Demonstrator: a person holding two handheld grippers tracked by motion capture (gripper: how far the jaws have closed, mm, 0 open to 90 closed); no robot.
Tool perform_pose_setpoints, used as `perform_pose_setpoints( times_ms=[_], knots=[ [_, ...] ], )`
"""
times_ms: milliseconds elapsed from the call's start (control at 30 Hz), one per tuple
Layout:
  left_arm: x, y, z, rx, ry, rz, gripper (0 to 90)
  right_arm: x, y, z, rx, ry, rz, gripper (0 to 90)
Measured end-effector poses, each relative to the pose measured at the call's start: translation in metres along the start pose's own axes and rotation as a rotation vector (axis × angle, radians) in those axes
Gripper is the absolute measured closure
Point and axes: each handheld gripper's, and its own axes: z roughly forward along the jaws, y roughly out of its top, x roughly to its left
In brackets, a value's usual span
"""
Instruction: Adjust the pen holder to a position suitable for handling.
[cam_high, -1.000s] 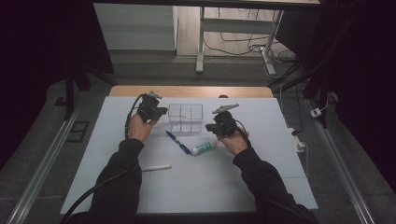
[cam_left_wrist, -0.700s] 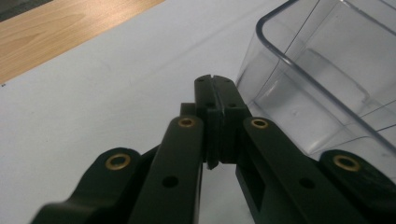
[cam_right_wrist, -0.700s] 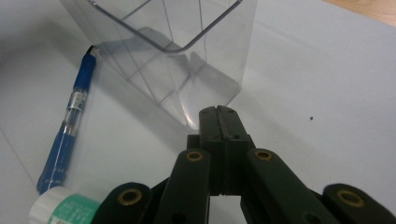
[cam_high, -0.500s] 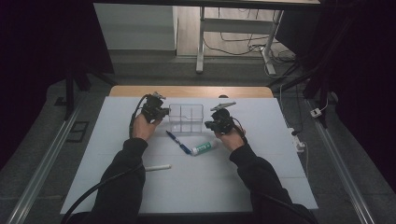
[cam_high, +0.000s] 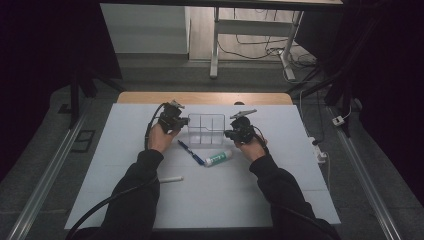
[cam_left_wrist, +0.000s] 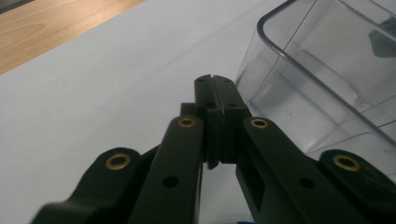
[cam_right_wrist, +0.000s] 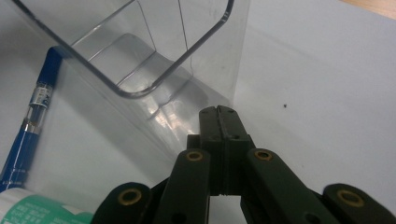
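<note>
Both grippers, left gripper (cam_high: 186, 121) and right gripper (cam_high: 227, 134), are flanking the clear tray (cam_high: 206, 131) at frame centre, jaws clenched empty; next move, I judge, calls for opening them to grip it.

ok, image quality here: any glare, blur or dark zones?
High view: surroundings very dark, white table evenly lit. Left gripper view: near jaw links soft, clear bin shows faint reflections. Right gripper view: pale sheen on the bin wall; blue pen slightly blurred.

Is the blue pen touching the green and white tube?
Touching. In the right gripper view the blue pen runs down until its lower end meets the top of the green and white tube, with no gap showing between them.
</note>
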Motion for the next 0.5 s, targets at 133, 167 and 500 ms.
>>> perform_pose_setpoints(
  times_ms=[133,167,500],
  knots=[
    [-0.006,0.000,0.001,0.004,-0.012,0.012,88.8,-0.002,-0.003,-0.002,0.011,-0.010,0.000,88.9],
    [-0.006,0.000,0.001,0.004,-0.012,0.012,88.7,-0.003,-0.003,-0.003,0.012,-0.011,0.003,88.9],
    [-0.017,0.000,0.002,0.011,-0.025,0.030,88.7,-0.004,-0.009,-0.009,0.029,-0.023,0.005,88.9]
  ],
)
